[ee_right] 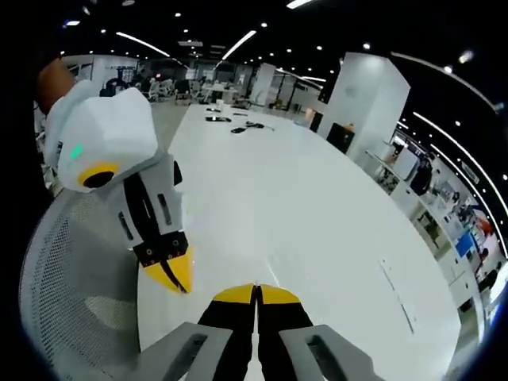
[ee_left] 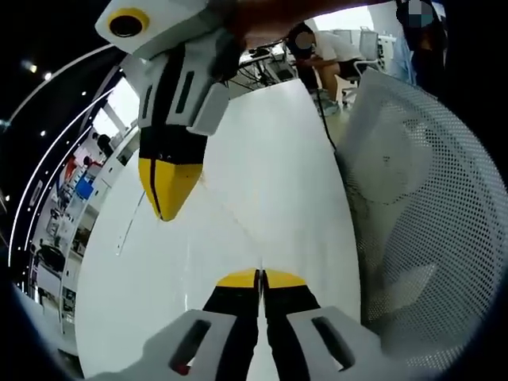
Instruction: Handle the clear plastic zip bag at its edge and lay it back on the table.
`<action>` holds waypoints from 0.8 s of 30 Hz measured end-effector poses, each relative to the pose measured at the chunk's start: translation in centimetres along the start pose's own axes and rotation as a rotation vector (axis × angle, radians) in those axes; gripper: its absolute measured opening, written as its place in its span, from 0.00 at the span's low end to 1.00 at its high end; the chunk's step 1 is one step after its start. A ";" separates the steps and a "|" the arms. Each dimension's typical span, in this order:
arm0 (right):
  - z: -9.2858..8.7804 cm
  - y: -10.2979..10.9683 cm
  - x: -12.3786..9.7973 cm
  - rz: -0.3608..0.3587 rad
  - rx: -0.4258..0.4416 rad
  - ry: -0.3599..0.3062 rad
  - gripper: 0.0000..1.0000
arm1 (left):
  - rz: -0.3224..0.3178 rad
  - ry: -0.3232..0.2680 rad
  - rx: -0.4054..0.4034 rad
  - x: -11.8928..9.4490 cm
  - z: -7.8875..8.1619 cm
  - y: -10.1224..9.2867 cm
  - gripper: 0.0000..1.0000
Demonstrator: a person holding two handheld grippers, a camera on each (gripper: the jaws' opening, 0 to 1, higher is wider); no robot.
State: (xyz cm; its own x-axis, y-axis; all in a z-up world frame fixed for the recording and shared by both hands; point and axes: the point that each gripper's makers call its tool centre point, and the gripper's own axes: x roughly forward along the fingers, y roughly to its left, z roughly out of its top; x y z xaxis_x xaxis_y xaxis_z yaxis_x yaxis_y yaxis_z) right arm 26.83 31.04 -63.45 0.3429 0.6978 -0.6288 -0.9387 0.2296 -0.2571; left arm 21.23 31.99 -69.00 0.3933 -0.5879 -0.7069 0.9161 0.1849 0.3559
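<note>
The clear plastic zip bag (ee_left: 230, 218) is nearly invisible against the white table (ee_left: 286, 151). It shows only as a faint taut crease running between the two grippers. My left gripper (ee_left: 259, 276) has its yellow tips pressed together on the near end of that crease. My right gripper (ee_left: 163, 208) hangs from the upper left, tips together at the far end. In the right gripper view, my right gripper (ee_right: 255, 290) is shut at the bottom. A thin line of the bag (ee_right: 271, 266) lies just past it, and the left gripper (ee_right: 181, 279) is shut close by on the left.
A white mesh chair back (ee_left: 421, 198) stands close against the table edge and also appears as the mesh chair (ee_right: 71, 270). The long white table (ee_right: 333, 198) runs far ahead, with cables (ee_right: 238, 125) at its far end. A person (ee_left: 321, 48) sits beyond the table.
</note>
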 end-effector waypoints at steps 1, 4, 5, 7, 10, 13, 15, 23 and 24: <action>0.0 -0.1 0.0 -0.007 0.002 -0.005 0.00 | 0.002 0.001 0.001 -0.1 0.1 0.0 0.00; 0.2 -0.4 -0.2 -0.029 0.011 -0.029 0.00 | 0.019 0.024 0.033 -0.1 -0.2 0.5 0.00; 0.3 -0.4 -0.3 -0.034 0.010 -0.035 0.00 | 0.019 0.027 0.030 -0.1 -0.2 0.4 0.00; 0.6 -0.9 -0.4 -0.060 0.010 -0.055 0.00 | 0.025 0.029 0.032 -0.1 -0.1 0.7 0.00; 1.4 -1.6 -1.0 -0.105 0.004 -0.093 0.00 | 0.039 0.035 0.038 -0.2 0.1 0.9 0.00; 2.2 -2.1 -1.4 -0.140 -0.009 -0.129 0.00 | 0.047 0.048 0.052 -0.1 0.0 1.2 0.00; 2.1 -2.3 -1.4 -0.155 -0.030 -0.124 0.00 | 0.051 0.056 0.060 -0.2 0.1 1.2 0.00; 1.8 -2.2 -1.0 -0.143 0.001 -0.117 0.00 | 0.052 0.051 0.035 -0.1 -0.1 1.2 0.00; 1.7 -2.2 -0.9 -0.139 0.009 -0.113 0.00 | 0.055 0.052 0.032 -0.2 -0.1 1.2 0.00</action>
State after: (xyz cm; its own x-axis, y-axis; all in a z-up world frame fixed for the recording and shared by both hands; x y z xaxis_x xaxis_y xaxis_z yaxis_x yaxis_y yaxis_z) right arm 28.50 31.06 -61.11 0.4639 0.7306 -0.5010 -0.8829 0.3347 -0.3294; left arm 22.26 32.39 -68.48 0.4470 -0.5360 -0.7161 0.8904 0.1902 0.4135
